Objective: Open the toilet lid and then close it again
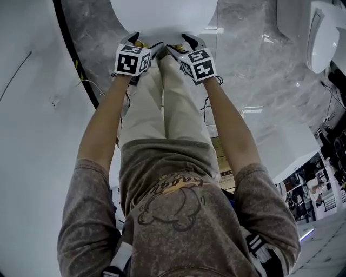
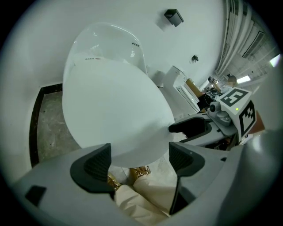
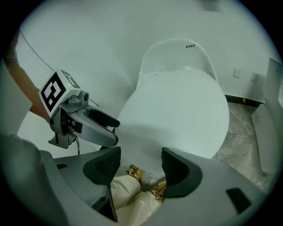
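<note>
The white toilet lid (image 1: 162, 13) lies down over the bowl, at the top of the head view. Both grippers sit side by side at its front rim. My left gripper (image 1: 145, 43) is open, and the lid's (image 2: 115, 106) front edge lies just beyond its spread black fingers (image 2: 95, 165). My right gripper (image 1: 181, 43) is open too, with the lid (image 3: 177, 110) right ahead of its fingers (image 3: 179, 170). Nothing is clamped in either. Each gripper view also shows the other gripper beside it: the right gripper (image 2: 199, 128) and the left gripper (image 3: 97, 128). Whether the fingertips touch the rim I cannot tell.
The person's beige trouser legs (image 1: 167, 103) and patterned shoes (image 3: 132, 173) stand directly below the grippers. Grey marble floor (image 1: 254, 65) surrounds the toilet. A white wall with a black skirting strip (image 1: 75, 59) runs on the left. Another white fixture (image 1: 324, 38) stands at the upper right.
</note>
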A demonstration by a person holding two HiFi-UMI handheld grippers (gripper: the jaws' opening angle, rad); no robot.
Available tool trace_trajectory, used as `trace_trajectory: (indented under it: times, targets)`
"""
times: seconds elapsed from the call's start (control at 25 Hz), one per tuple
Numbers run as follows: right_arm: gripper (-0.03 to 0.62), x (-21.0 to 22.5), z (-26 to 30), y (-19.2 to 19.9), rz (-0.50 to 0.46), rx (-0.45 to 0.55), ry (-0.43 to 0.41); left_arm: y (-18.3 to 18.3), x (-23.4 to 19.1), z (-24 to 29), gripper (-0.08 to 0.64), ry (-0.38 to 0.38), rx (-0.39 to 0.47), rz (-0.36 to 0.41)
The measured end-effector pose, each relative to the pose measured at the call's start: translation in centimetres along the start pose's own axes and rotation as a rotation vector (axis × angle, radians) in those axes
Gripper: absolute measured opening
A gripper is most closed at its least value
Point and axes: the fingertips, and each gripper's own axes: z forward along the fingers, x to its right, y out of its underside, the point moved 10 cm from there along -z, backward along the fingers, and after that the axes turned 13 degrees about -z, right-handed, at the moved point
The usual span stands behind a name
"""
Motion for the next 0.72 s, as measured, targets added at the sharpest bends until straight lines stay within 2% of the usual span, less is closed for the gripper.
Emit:
trace_trajectory:
  times: [0.2,0.4,0.56,0.72]
  targets:
    - [0.304,0.1,0.9,0.5,0.010,-0.010,0.014,0.4,-0.2,0.5,0.408,-0.020,0.019,0.020]
    - [0.304,0.0,0.1,-0.2,0.052,-0.015,0.003,0.1,0.3,0.0,0.408,-0.017,0.004,-0.005]
    - [0.304,0.4,-3.5,-2.1,0.081,0.019,0.027,-2.5,2.5,-3.4,0.408,0.023,0.051,-0.007]
    - [0.304,-0.1,-9.0,-5.4,0.105,0.096,0.063,-5.6,5.9,-9.4,0.408,0.032,0.135,0.043]
